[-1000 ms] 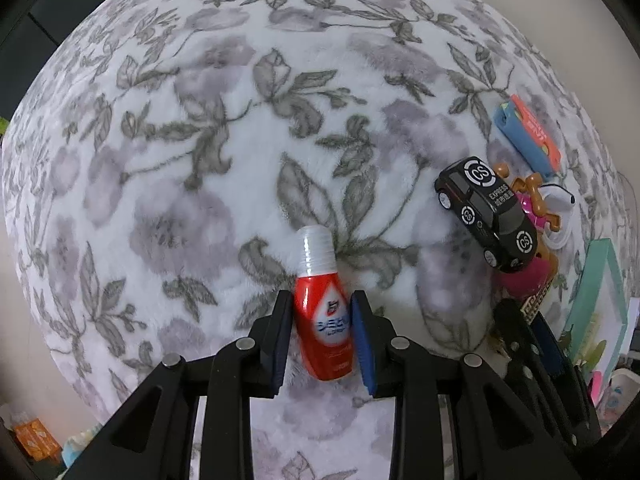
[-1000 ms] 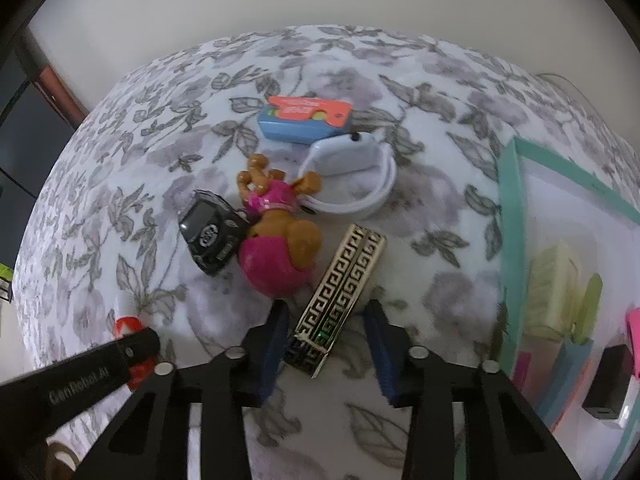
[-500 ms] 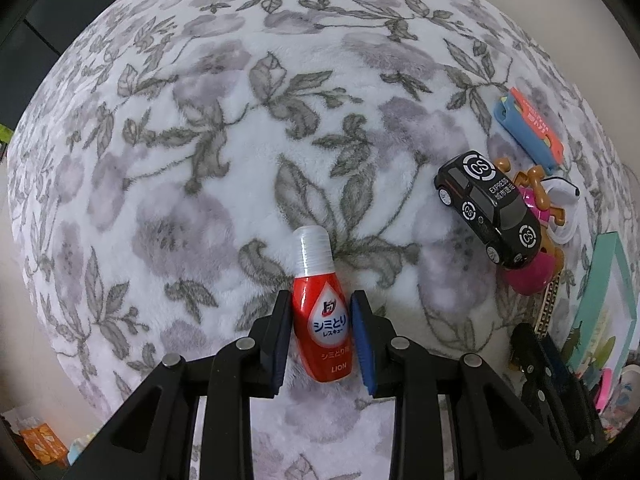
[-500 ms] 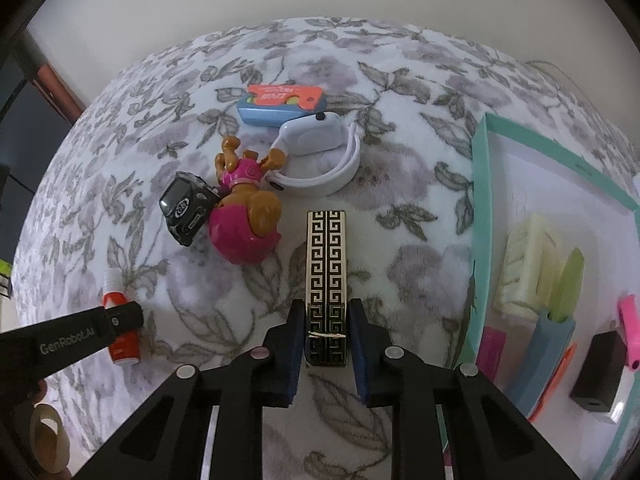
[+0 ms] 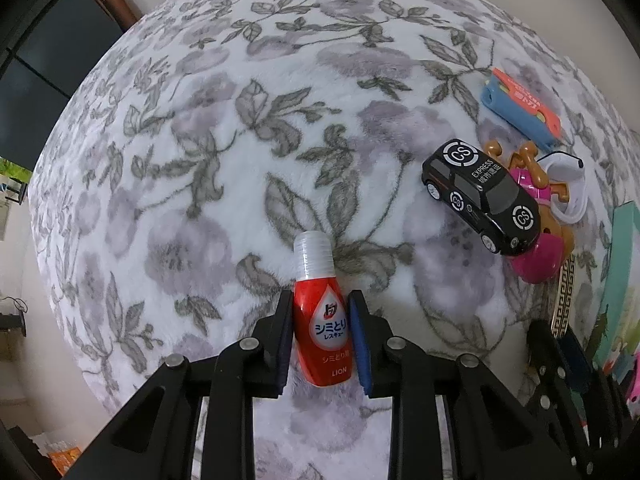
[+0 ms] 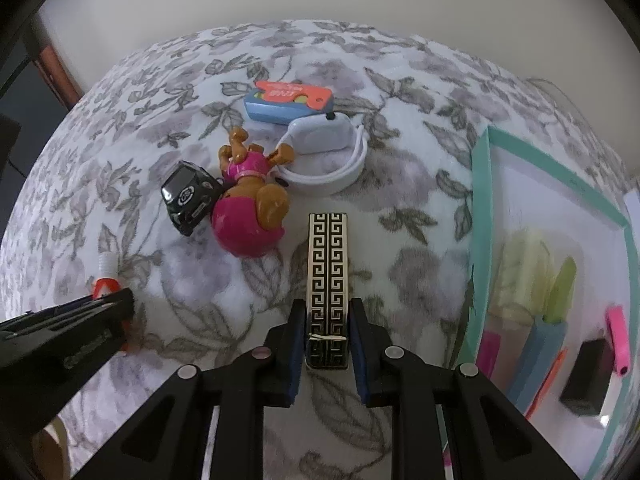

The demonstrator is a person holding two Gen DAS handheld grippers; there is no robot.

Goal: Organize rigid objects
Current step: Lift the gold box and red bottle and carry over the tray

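My left gripper (image 5: 321, 338) is shut on a small red bottle (image 5: 322, 318) with a clear cap, over the floral blanket. My right gripper (image 6: 327, 346) is shut on the near end of a long black-and-gold patterned case (image 6: 327, 280), which also shows at the right of the left wrist view (image 5: 563, 300). A black toy car (image 5: 482, 196) (image 6: 188, 196) and a pink-and-brown dog toy (image 6: 252, 212) lie together further out. The left gripper's body (image 6: 60, 344) shows at the left of the right wrist view.
A blue and orange box (image 6: 288, 102) and a white corded device (image 6: 324, 152) lie at the back. A teal-rimmed tray (image 6: 480, 216) at the right holds pens, erasers and a black block (image 6: 586, 380). The blanket (image 5: 200, 140) is bare to the left.
My right gripper closed on the patterned case and turned it straight along the fingers. My left gripper kept hold of the red bottle and drew back slightly.
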